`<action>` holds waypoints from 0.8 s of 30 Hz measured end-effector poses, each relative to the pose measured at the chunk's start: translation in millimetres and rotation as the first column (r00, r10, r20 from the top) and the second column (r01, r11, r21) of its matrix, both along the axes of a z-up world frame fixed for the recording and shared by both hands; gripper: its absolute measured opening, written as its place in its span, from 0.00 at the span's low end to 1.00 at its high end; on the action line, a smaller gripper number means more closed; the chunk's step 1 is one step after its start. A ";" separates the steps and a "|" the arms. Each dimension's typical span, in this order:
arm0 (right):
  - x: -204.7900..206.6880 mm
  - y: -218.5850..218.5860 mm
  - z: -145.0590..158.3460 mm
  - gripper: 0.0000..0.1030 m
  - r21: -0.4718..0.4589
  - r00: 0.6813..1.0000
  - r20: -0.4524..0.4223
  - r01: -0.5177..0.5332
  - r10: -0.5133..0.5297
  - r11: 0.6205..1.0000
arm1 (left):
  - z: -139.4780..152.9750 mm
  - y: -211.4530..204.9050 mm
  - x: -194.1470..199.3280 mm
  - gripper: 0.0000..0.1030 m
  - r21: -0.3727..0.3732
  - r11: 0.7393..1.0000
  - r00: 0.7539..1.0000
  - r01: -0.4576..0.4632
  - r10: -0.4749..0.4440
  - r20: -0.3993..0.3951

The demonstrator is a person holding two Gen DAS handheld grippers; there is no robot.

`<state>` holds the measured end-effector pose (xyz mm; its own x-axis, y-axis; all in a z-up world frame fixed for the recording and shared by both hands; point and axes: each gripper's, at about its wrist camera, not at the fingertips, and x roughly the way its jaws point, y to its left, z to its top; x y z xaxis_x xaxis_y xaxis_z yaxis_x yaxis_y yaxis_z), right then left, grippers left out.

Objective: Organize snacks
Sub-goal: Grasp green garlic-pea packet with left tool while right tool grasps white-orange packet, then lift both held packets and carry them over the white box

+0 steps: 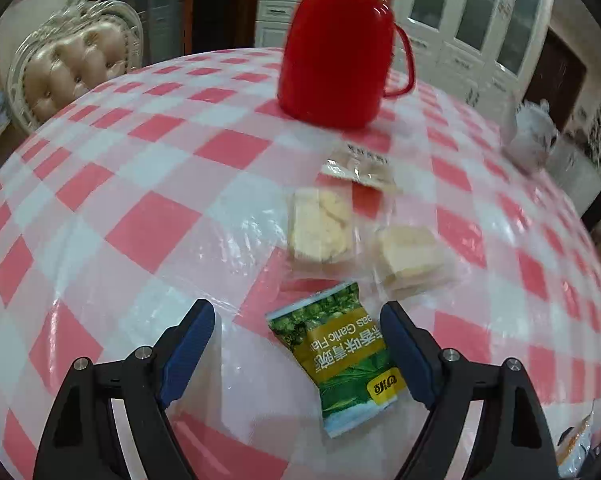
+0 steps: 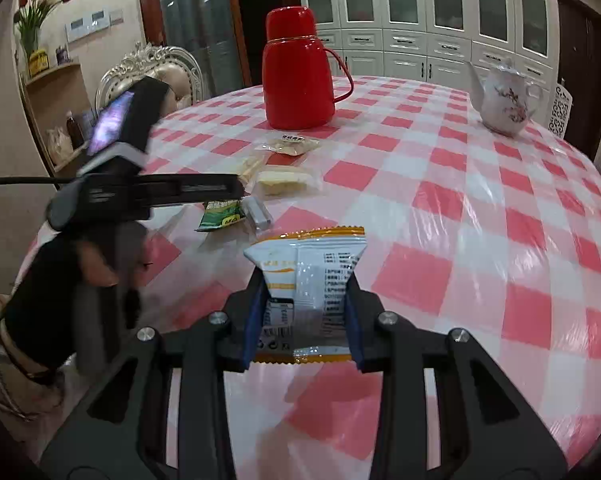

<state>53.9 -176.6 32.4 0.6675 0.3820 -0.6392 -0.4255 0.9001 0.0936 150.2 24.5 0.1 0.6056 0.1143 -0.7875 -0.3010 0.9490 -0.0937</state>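
Observation:
A green pea packet (image 1: 340,356) lies on the checked tablecloth (image 1: 140,220) between the fingers of my left gripper (image 1: 298,309), close to the right finger. That gripper is open, its pads off the packet. In the right wrist view the left gripper (image 2: 250,200) hovers over the same green packet (image 2: 222,216). My right gripper (image 2: 307,278) is shut on a white and orange snack packet (image 2: 312,264), pinched by its sides above the cloth. Three clear-wrapped cracker packs (image 1: 320,228) (image 1: 412,256) (image 1: 360,168) lie just beyond the green packet.
A red thermos jug (image 2: 298,80) stands behind the snacks. A white flowered teapot (image 2: 502,98) sits at the far right of the table. An ornate chair (image 1: 76,60) stands past the table's left edge. A person's gloved hand (image 2: 60,300) holds the left gripper.

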 end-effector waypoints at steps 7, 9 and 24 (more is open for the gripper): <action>4.5 -20.2 -5.9 0.39 0.051 0.997 -0.059 0.051 -0.048 0.997 | 0.7 12.3 -26.5 0.84 0.098 0.992 0.994 0.077 -0.069 -0.079; 3.1 -22.1 -3.0 0.39 0.063 0.998 -0.049 0.050 -0.047 0.997 | 4.5 18.2 -33.2 0.84 0.079 0.991 0.993 0.107 -0.103 -0.052; -2.0 -13.9 -5.3 0.39 0.031 0.999 -0.031 0.036 -0.035 0.999 | 9.3 -0.7 -29.3 0.34 0.063 0.945 0.947 0.322 -0.320 -0.045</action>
